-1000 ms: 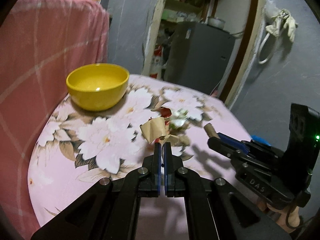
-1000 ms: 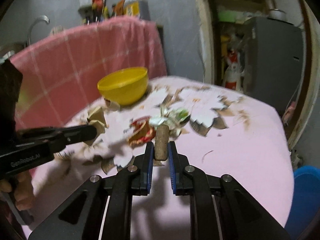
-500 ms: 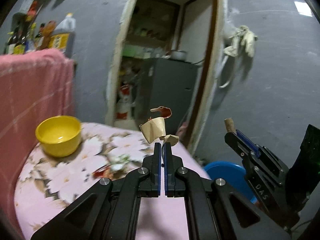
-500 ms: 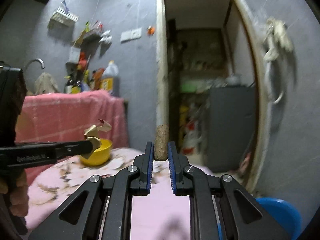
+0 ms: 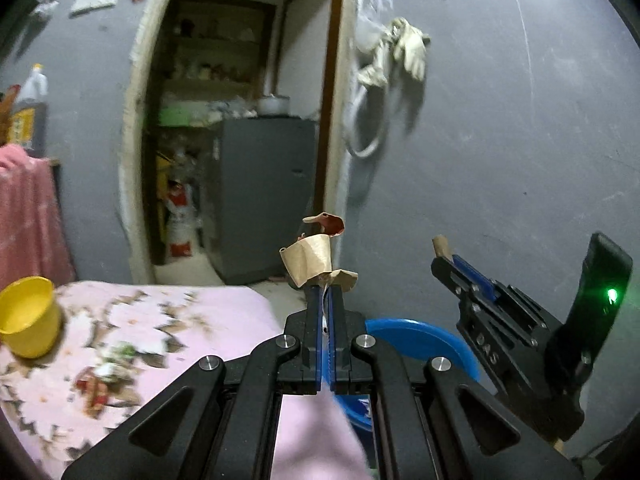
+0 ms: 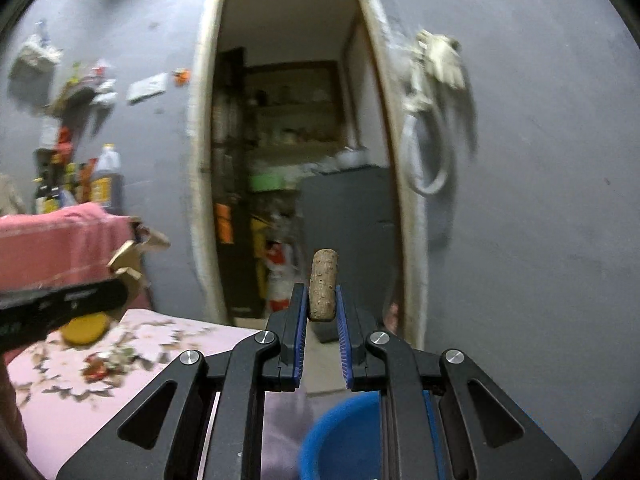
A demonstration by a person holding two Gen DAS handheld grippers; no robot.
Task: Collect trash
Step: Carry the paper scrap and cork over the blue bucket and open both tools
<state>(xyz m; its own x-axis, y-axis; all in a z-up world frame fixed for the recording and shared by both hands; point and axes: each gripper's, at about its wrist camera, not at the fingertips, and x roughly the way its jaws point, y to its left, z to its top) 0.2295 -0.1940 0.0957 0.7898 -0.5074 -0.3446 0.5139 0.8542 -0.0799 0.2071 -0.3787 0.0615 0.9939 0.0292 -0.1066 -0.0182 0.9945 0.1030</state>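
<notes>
Your left gripper [image 5: 325, 294] has its jaws closed on a crumpled scrap of brown paper [image 5: 310, 260], which sticks up from the fingertips with a curl of red wrapper [image 5: 334, 224] at its top. The scrap is in the air, clear of the tabletop [image 5: 224, 312], and in the left view it sits in front of the doorway and the grey cabinet [image 5: 264, 196] beyond.

Your right gripper [image 6: 322, 308] has its jaws clamped on a cork [image 6: 323, 286], which stands upright between the blue pads and pokes out above them. From the left view you see the same gripper to the right, angled up, with the cork's end showing at its tip against the grey wall.

The blue bin [image 5: 420, 344] is below and just ahead of both grippers; in the right view its rim [image 6: 340, 440] shows between the gripper's arms at the bottom edge.

On the pink flowered tabletop to your left, the yellow bowl [image 5: 28, 316] stands near the far edge, and some wrappers [image 5: 100, 376] lie on the cloth nearer to you, too blurred to tell apart. White gloves [image 5: 400, 52] hang on the wall beside the doorway.
</notes>
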